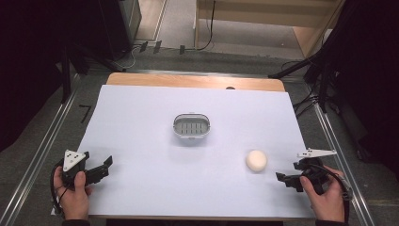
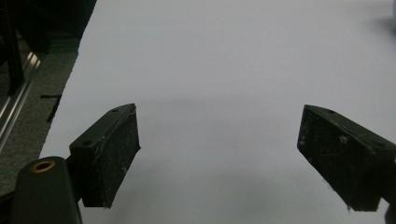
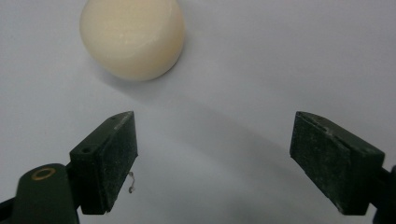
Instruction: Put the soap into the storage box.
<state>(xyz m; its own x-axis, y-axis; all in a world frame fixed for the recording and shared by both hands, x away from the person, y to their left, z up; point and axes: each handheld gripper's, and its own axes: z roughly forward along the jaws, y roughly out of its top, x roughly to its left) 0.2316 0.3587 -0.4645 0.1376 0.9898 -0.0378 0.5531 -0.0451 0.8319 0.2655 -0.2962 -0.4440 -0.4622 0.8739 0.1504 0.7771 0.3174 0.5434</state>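
Right gripper [image 3: 212, 161] jaws wide apart, empty, soap [image 3: 132, 37] just beyond, near-right on desk [image 1: 141, 188]. Centre jaws around soap, then close gently. Left gripper [image 2: 219, 154] jaws apart, idle near-left. Dish [image 1: 190, 126] mid-desk, empty.

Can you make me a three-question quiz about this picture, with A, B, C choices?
1. Where is the round soap?
A. inside the soap dish
B. on the white sheet near the right gripper
C. on the floor

2. What colour is the soap?
A. cream
B. blue
C. black

3. How are the right gripper's fingers?
A. shut on the soap
B. shut on nothing
C. open

Answers: 1 B, it lies on the sheet, apart from the soap dish. 2 A, it looks pale cream. 3 C, a wide gap shows between the fingers.
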